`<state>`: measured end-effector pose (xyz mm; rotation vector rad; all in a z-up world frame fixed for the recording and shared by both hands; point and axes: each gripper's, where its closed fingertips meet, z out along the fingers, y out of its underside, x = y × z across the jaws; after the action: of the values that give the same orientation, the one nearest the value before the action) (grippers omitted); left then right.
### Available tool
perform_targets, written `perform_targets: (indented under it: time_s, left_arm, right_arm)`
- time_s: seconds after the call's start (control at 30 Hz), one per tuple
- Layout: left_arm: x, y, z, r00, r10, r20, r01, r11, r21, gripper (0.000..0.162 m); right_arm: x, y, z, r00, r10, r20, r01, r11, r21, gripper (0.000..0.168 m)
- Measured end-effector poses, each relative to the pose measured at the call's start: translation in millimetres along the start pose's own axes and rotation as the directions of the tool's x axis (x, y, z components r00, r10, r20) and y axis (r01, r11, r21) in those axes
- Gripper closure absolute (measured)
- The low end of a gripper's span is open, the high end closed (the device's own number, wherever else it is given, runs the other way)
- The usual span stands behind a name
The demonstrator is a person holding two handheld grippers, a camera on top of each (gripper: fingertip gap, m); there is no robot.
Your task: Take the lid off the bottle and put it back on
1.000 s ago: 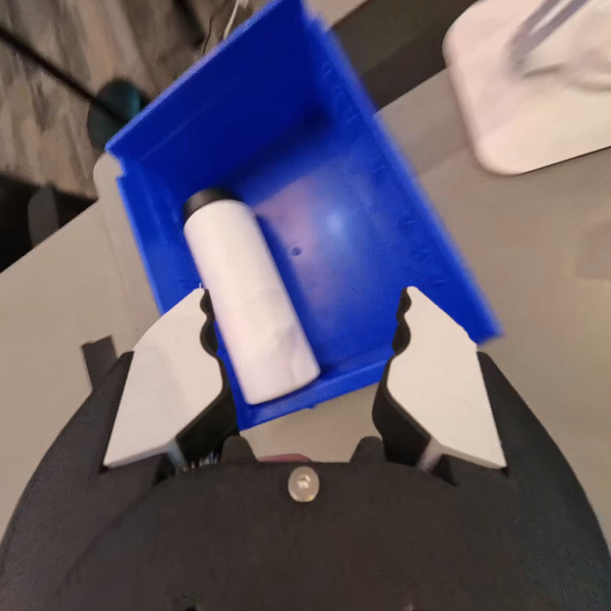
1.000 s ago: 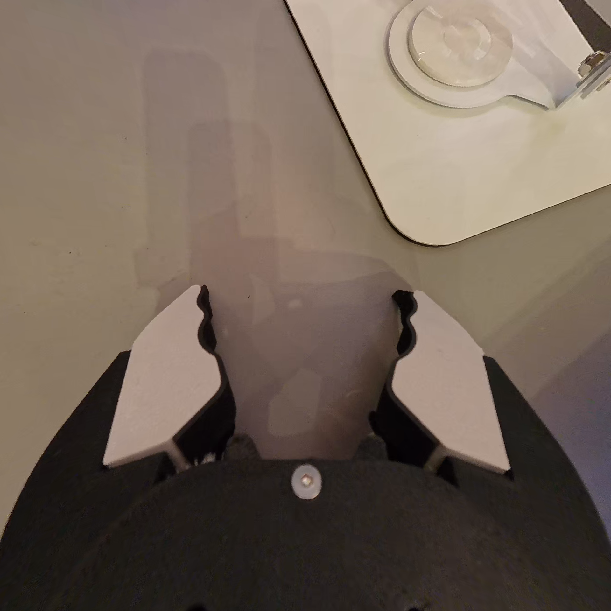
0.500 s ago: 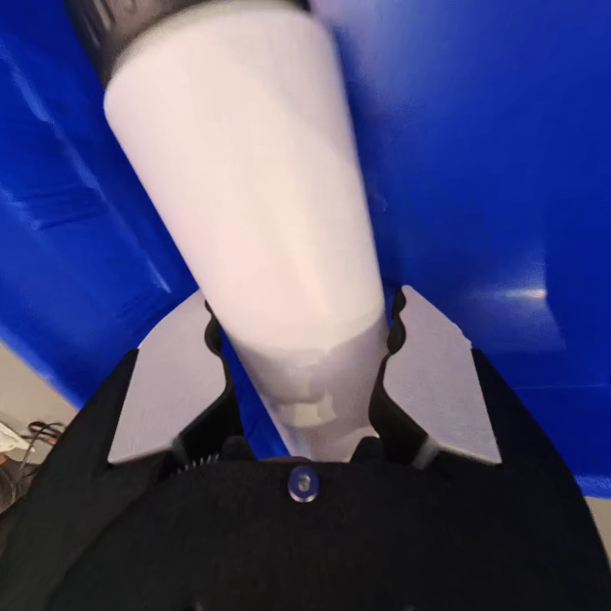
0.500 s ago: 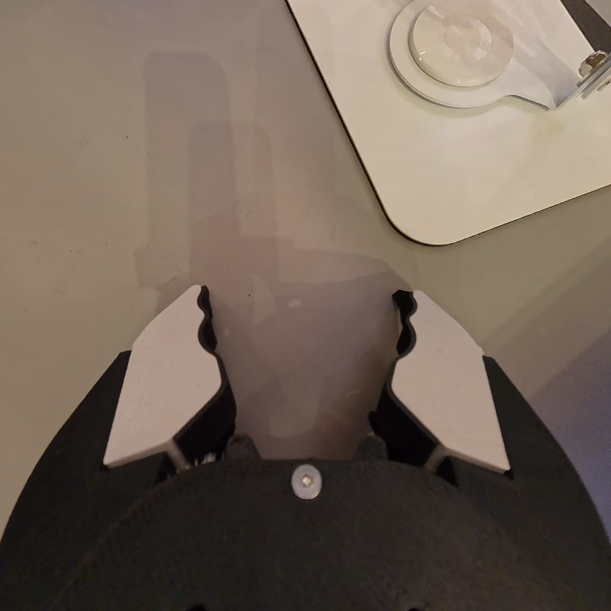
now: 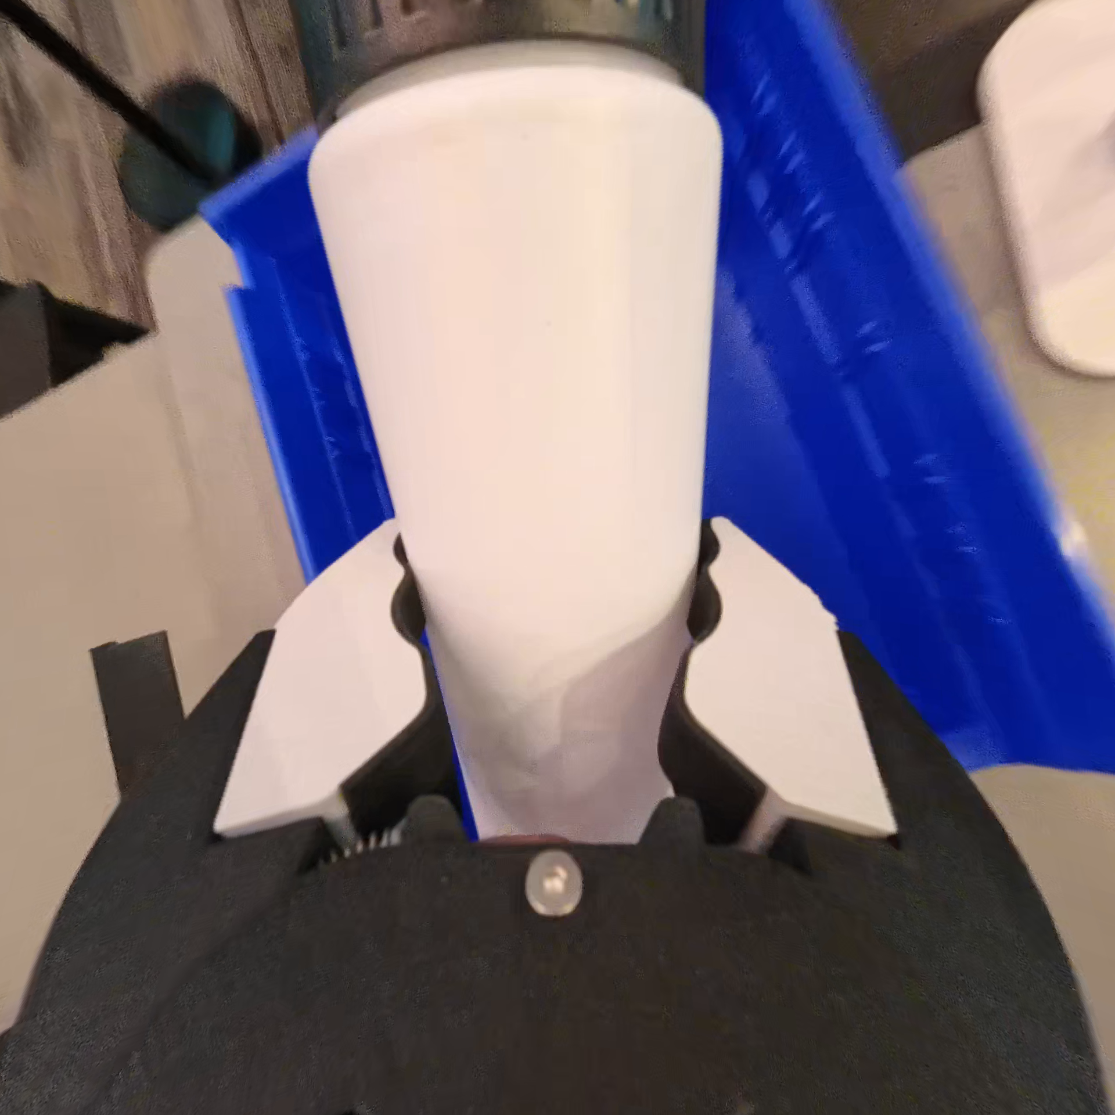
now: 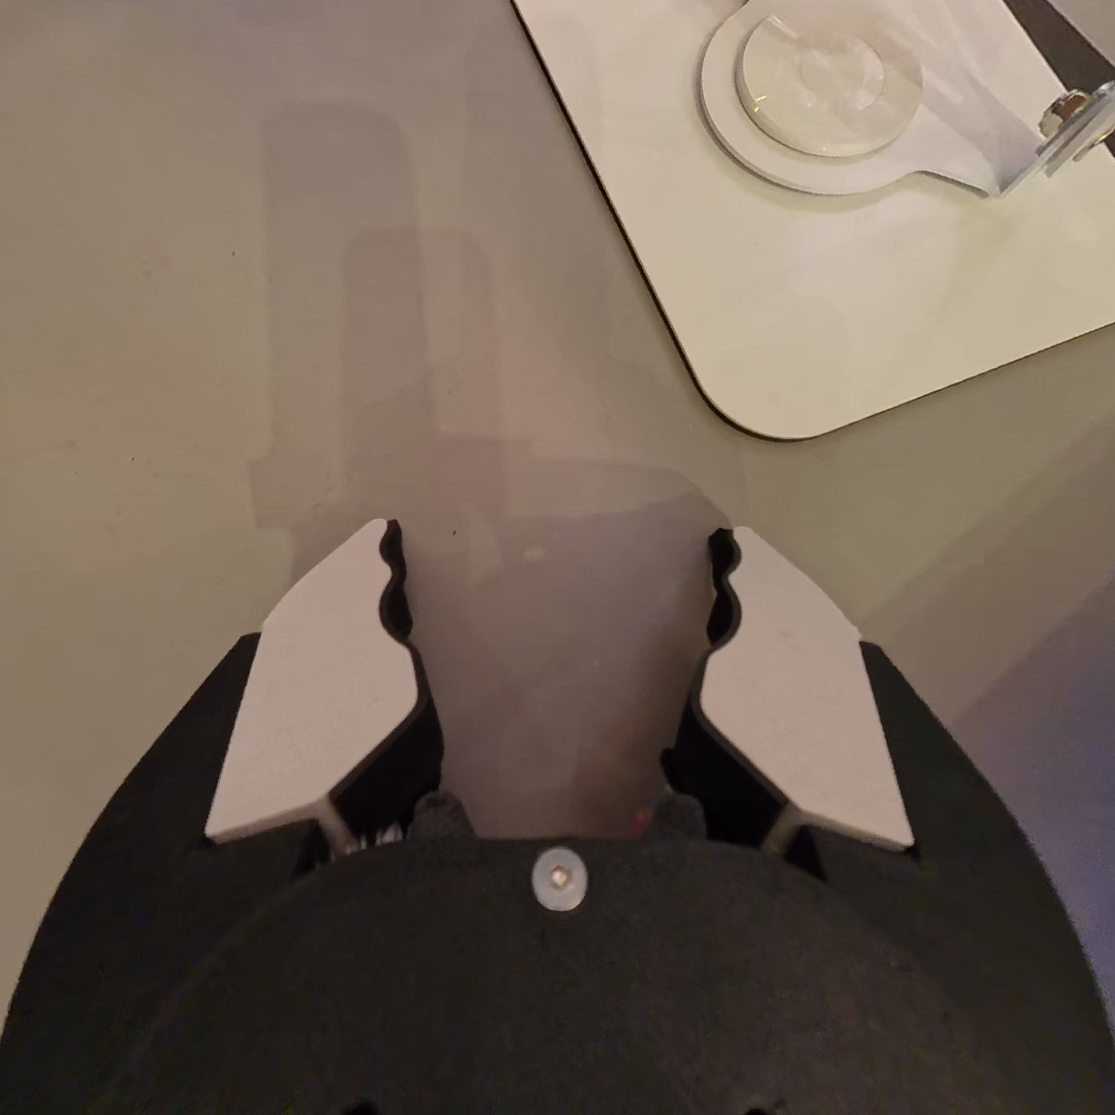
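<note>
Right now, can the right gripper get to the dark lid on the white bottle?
Probably not yet. The right gripper is open over bare grey table, with no bottle in its view. The dark lid tops the white bottle, which the left gripper holds, with nothing covering it.

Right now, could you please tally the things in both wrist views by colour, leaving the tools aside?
White: 2, the bottle held between the left tool's fingers and the board.
Blue: 1, the bin.
Black: 1, the bottle's lid.
Clear: 1, the disc on the board.
Total: 5.
</note>
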<state>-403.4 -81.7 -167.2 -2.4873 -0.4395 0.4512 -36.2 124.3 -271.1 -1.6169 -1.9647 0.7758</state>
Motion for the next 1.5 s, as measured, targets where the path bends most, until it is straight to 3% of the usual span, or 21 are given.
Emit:
perform_targets:
  time_s: [0.1,0.17,0.27,0.37,0.5,0.67,0.7,0.73,0.87,0.93,1.0,1.1,1.23,1.5]
  left_arm:
    - [17.4,-14.0,-50.7,0.999,-0.038,-0.038,0.045,0.979,0.201,0.075]
    - [50.9,-27.5,-85.4,0.991,0.022,-0.134,0.030,0.926,0.377,0.075]
    - [107.8,-40.4,-128.7,0.968,0.152,-0.201,-0.001,0.802,0.597,0.074]
    - [179.4,-49.3,-150.5,0.915,0.269,-0.301,0.029,0.699,0.714,0.074]
    - [279.7,-55.1,-149.3,0.808,0.421,-0.412,0.047,0.651,0.758,0.074]
    - [373.6,-58.5,-142.5,0.677,0.538,-0.503,0.059,0.641,0.765,0.074]
    - [384.6,-58.5,-138.3,0.672,0.553,-0.492,0.039,0.637,0.770,0.074]
    - [395.0,-57.3,-135.7,0.655,0.566,-0.501,0.031,0.642,0.766,0.074]
    - [413.0,-58.9,-130.2,0.623,0.576,-0.529,0.061,0.638,0.768,0.074]
    - [420.5,-56.9,-132.4,0.563,0.588,-0.580,0.095,0.651,0.753,0.072]
    - [425.1,-56.7,-131.3,0.549,0.599,-0.583,0.084,0.655,0.751,0.051]
    - [438.5,-49.6,-130.7,0.501,0.633,-0.590,0.041,0.664,0.747,0.043]
    - [453.2,-40.3,-126.1,0.477,0.664,-0.575,0.009,0.651,0.759,0.061]
    - [466.6,-29.4,-117.8,0.441,0.690,-0.574,-0.028,0.650,0.760,0.064]
  right_arm:
    - [-4.7,-2.0,-3.8,0.998,0.042,0.049,-0.042,0.999,0.016,0.070]
    - [-11.5,-10.8,-11.8,0.990,0.083,0.114,-0.090,0.995,0.052,0.065]
    - [-24.9,-47.1,-39.7,0.981,0.064,0.181,-0.102,0.972,0.211,0.056]
    - [-49.8,-93.9,-79.1,0.964,0.008,0.267,-0.114,0.916,0.384,0.041]
    - [-81.3,-147.7,-122.4,0.943,-0.076,0.323,-0.127,0.818,0.562,0.039]
    - [-94.4,-168.4,-129.6,0.921,-0.110,0.375,-0.136,0.810,0.571,0.042]
    - [-95.1,-167.3,-130.3,0.912,-0.117,0.392,-0.139,0.813,0.566,0.046]
    - [-96.5,-165.5,-133.3,0.901,-0.132,0.412,-0.141,0.811,0.568,0.062]
    - [-88.8,-148.6,-135.7,0.909,-0.139,0.393,-0.106,0.834,0.541,0.068]
    - [-89.2,-139.7,-136.7,0.910,-0.165,0.379,-0.067,0.845,0.530,0.068]
    - [-94.2,-128.2,-134.0,0.900,-0.181,0.397,-0.035,0.877,0.479,0.068]
    - [-98.6,-119.6,-132.5,0.900,-0.208,0.384,0.019,0.896,0.443,0.068]
    - [-106.4,-106.5,-123.0,0.885,-0.251,0.392,0.062,0.898,0.435,0.068]
    - [-106.3,-87.9,-121.0,0.889,-0.251,0.382,0.056,0.889,0.454,0.068]
